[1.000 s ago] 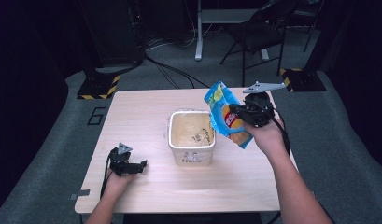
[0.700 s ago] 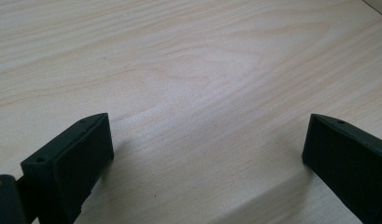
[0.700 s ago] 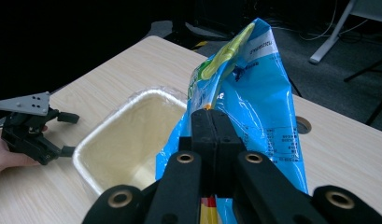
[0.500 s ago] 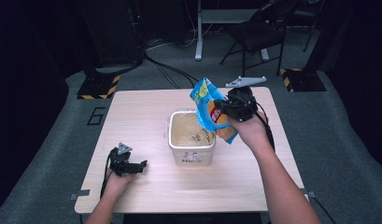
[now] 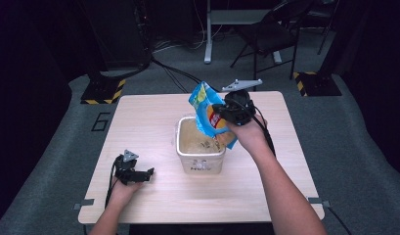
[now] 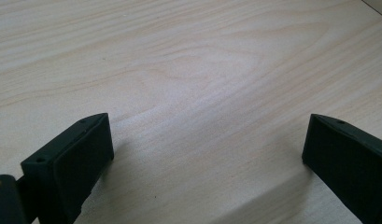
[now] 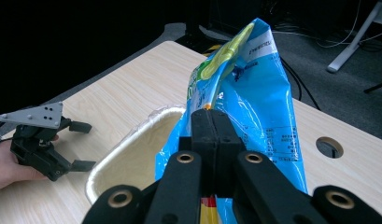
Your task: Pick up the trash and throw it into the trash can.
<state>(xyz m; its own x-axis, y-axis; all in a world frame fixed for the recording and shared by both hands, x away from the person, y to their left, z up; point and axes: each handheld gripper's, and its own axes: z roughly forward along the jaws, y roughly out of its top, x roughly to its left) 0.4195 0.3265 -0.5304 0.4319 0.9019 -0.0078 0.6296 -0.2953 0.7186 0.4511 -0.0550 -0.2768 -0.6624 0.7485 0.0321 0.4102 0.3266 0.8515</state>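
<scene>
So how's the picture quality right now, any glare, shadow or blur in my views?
High view: soft focus, room dark beyond the lit table. Left gripper view: sharp wood grain, soft shadows under the open left claw. Right gripper view: glossy sheen on the blue bag, right claw close and slightly blurred.

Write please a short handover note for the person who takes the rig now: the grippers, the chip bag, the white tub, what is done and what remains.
Right gripper: shut on the blue chip bag, held tilted over the white tub at mid-table.
Left gripper: open, holds nothing, resting on the wooden table near its front left, apart from the tub.
Done: bag lifted and brought above the tub; pale contents already lie in the tub.
Left: probably finish emptying the bag into the tub, then set the bag down. Whether the bag is empty I cannot tell.
</scene>
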